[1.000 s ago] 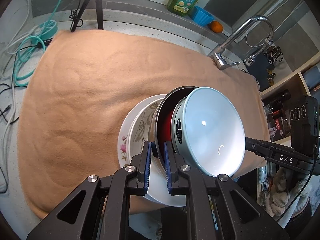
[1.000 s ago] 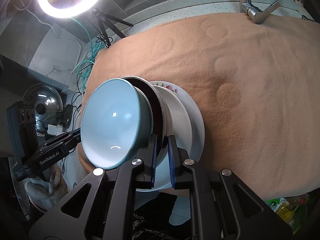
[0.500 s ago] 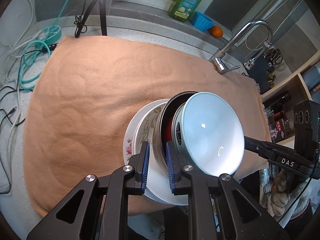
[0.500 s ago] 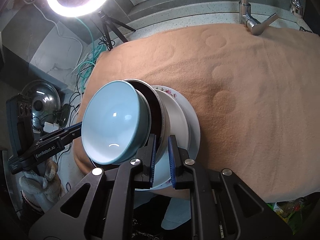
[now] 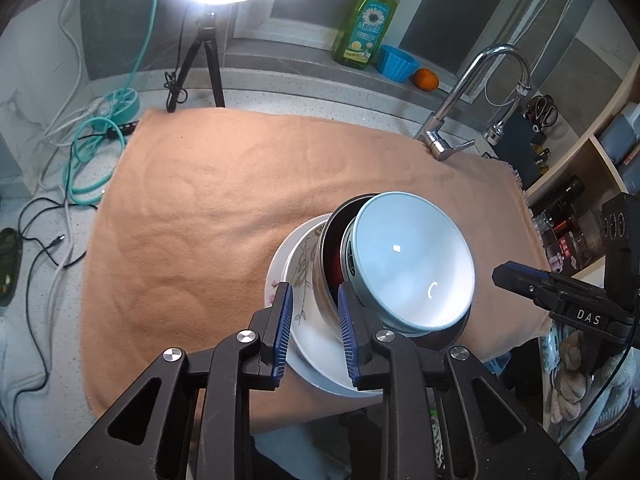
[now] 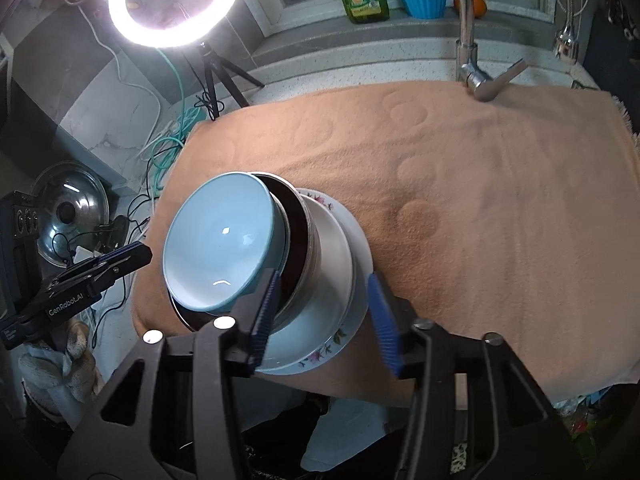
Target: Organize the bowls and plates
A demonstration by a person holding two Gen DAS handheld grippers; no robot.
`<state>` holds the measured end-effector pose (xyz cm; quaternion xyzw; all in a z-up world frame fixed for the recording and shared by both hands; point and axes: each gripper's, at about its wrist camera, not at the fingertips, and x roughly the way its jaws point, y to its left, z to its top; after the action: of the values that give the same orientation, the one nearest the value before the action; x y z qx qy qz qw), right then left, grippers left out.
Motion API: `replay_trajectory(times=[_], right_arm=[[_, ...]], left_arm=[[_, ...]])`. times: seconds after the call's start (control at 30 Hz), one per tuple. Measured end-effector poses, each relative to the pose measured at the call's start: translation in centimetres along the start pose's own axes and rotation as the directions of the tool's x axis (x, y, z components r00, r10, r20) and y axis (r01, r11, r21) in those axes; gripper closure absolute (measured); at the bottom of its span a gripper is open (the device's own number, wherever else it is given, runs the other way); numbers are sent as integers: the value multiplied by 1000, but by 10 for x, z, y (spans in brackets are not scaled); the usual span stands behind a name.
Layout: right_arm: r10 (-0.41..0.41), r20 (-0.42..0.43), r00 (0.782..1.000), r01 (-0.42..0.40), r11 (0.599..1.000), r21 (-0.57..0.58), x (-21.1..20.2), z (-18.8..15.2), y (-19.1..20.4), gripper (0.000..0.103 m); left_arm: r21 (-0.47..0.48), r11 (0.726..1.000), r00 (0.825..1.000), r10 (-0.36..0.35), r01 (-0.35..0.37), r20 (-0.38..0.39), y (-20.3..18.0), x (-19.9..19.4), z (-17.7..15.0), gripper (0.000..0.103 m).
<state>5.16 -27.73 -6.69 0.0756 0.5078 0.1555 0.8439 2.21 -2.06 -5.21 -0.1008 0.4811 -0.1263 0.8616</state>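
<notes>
Kitchen counter, speckled grey, with a peach-coloured towel (image 5: 224, 208) spread across it. Near its front edge sits the stack: a pale blue bowl (image 5: 412, 264) on top, nested in a dark steel-rimmed bowl (image 5: 332, 256) with red showing inside, that in a white bowl (image 6: 332, 256), all on a floral-edged plate (image 6: 320, 354) (the flowers peek out at the rim). The pile overhangs the towel's near edge.

Now the claws. Left gripper (image 5: 314, 328) hangs over the near left side of the stack, its jaws have just been opening, blue pads parted with the rims of the white and dark bowls seen between them, neither pad pressing. Right gripper (image 6: 322, 316) sits at the near right side; its jaws have just been opening too and stand wide, straddling the white bowl and plate rim, pads clear of them.

Further out: a chrome faucet (image 5: 460, 120) at the towel's far right corner, and on the ledge behind it a green dish soap bottle (image 5: 366, 24), a blue ribbed cup (image 5: 398, 64) and an orange (image 5: 426, 80). Far left, a ring light (image 6: 174, 4) on a tripod, with teal cable (image 5: 80, 160) coiled on the counter.
</notes>
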Motion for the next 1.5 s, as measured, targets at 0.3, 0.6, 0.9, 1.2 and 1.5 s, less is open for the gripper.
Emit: replay_trajectory(times=[0.3,0.6,0.9,1.2,1.5], right_arm=[[-106,135,985,114,992,-53,-33,-10,15,31],[-164,255,953,194,976,-98,-60,-27,35,22],[-172,295,940,214,970,-117,-70,-29,46,22],[-170,298,939,211,971,-110,-71,-31,45,22],[-173,298,939,212,971,-107,-71,-31,45,22]], left_arm=[[50,996,994,68,-72,82,-10,-23,-11,53],[79,989,985,110,-122,135,-18,-37,-21,34],[87,986,981,126,-140,148,-22,-42,-26,34],[86,982,975,154,-169,158,-22,-44,-24,34],[88,981,976,158,-172,147,-22,-41,-21,33]])
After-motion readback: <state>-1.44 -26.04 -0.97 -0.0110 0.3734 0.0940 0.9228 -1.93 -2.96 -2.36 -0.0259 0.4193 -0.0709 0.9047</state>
